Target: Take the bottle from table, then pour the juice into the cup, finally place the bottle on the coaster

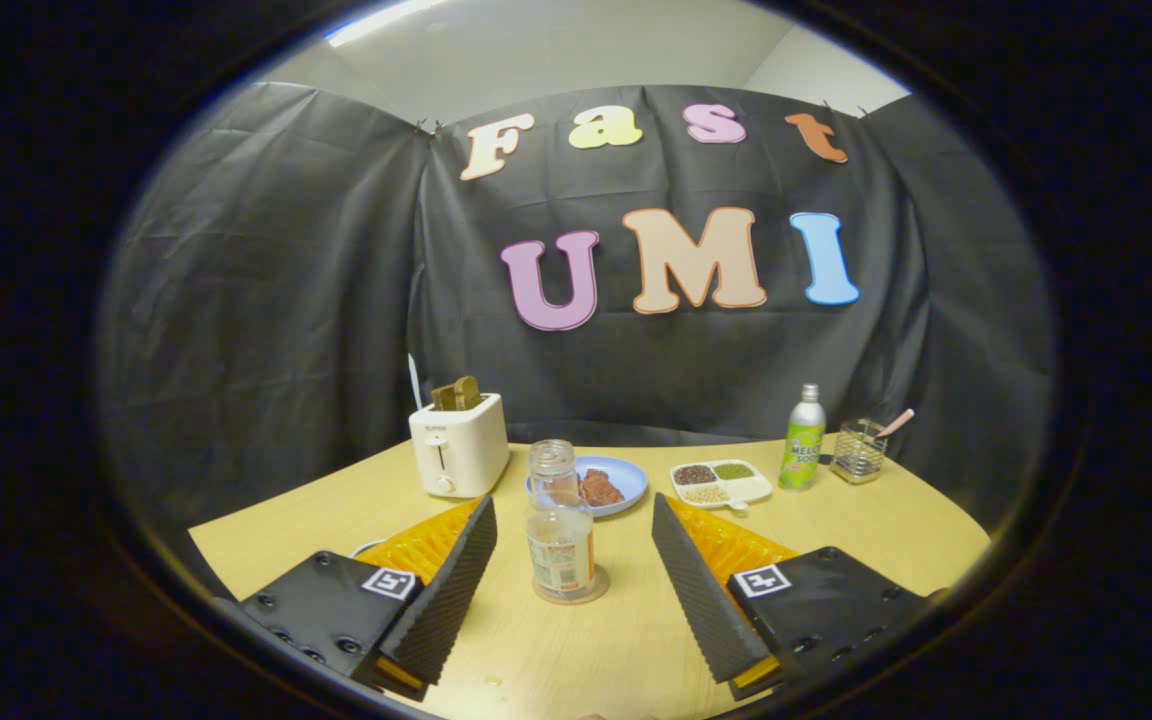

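Between my tool's (576, 560) spread fingers, gripping nothing, stands a clear bottle (560, 525) upright on a round see-through disc on the table (866, 520) — likely the coaster; whether I am reaching or backing off I cannot tell; either way, keep centred — clear of both sides.

1. The clear plastic bottle (560, 525) hides the near left rim of the round blue plate (626, 482) behind it.
2. The dark brown food (599, 488) on that plate is too blurred to identify.
3. The grains in the white divided tray (721, 483) are too small to tell apart.
4. Print on the green soda bottle (802, 440) is mostly unreadable.
5. The gripper (571, 545), fingers spread wide either side of the clear bottle, has its body cut off below.
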A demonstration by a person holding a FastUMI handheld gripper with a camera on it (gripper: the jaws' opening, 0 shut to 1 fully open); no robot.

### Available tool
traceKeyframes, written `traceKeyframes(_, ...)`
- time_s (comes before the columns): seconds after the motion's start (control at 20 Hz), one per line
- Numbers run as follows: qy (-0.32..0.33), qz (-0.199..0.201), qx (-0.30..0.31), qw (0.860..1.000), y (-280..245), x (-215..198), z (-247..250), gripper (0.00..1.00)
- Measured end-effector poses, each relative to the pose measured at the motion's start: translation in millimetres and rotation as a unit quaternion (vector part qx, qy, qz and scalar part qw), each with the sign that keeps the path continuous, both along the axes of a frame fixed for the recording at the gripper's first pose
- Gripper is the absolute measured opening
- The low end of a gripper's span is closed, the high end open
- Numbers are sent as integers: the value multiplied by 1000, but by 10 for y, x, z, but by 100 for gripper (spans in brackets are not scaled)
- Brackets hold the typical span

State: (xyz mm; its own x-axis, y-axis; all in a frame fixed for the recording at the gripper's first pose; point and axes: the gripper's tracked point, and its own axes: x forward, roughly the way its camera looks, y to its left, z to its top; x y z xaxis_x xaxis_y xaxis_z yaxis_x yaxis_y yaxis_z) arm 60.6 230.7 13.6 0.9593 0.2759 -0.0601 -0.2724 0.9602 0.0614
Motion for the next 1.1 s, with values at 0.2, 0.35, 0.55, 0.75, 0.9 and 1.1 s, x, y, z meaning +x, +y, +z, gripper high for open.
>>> traceKeyframes(0.2,21,-3,18,1000,-225,-260,78,98)
traceKeyframes(0.35,21,-30,8,999,-515,-374,120,98)
traceKeyframes(0.55,18,-67,-17,997,-822,-532,212,98)
traceKeyframes(0.75,15,-82,-20,996,-958,-705,359,98)
traceKeyframes(0.9,13,-101,-17,995,-1026,-790,455,98)
traceKeyframes(1.1,6,-133,-18,991,-1159,-868,545,98)
